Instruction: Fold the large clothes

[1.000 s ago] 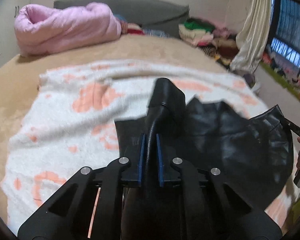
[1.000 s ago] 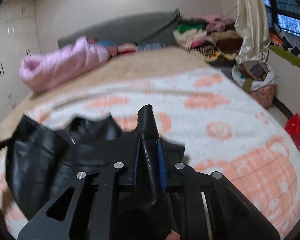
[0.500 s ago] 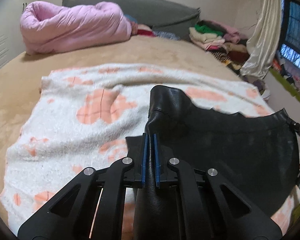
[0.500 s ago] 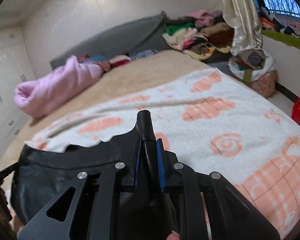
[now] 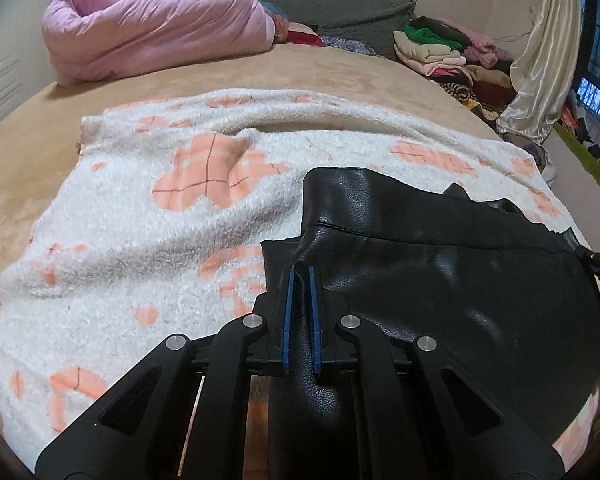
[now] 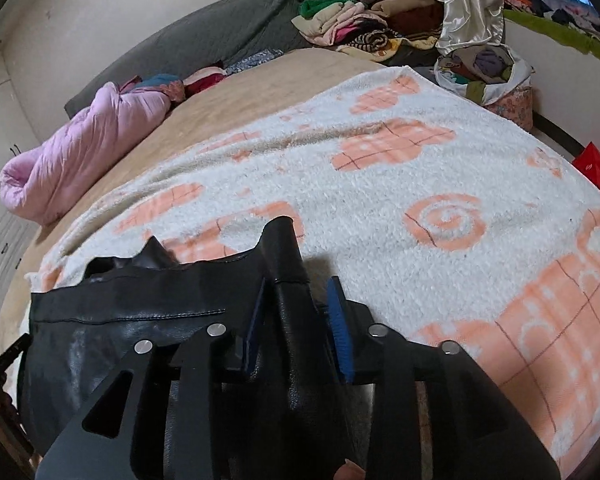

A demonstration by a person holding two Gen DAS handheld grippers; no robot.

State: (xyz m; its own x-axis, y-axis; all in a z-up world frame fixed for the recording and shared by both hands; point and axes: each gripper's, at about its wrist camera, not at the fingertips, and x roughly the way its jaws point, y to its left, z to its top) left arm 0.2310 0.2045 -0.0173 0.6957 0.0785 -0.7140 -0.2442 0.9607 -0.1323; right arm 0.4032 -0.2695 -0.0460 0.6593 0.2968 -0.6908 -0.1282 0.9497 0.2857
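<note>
Left wrist view: left gripper (image 5: 300,280) pinches the black leather garment's (image 5: 440,280) stitched edge. Right gripper (image 6: 300,300) has just been opening, fold loose between. Looks heavy, slick, floppy, so grab seams.

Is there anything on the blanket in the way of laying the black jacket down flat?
Nothing visible. The black jacket already lies partly on the blanket, and the stretch of blanket ahead of it is bare. The pink quilt sits far back on the bed, well clear.
</note>
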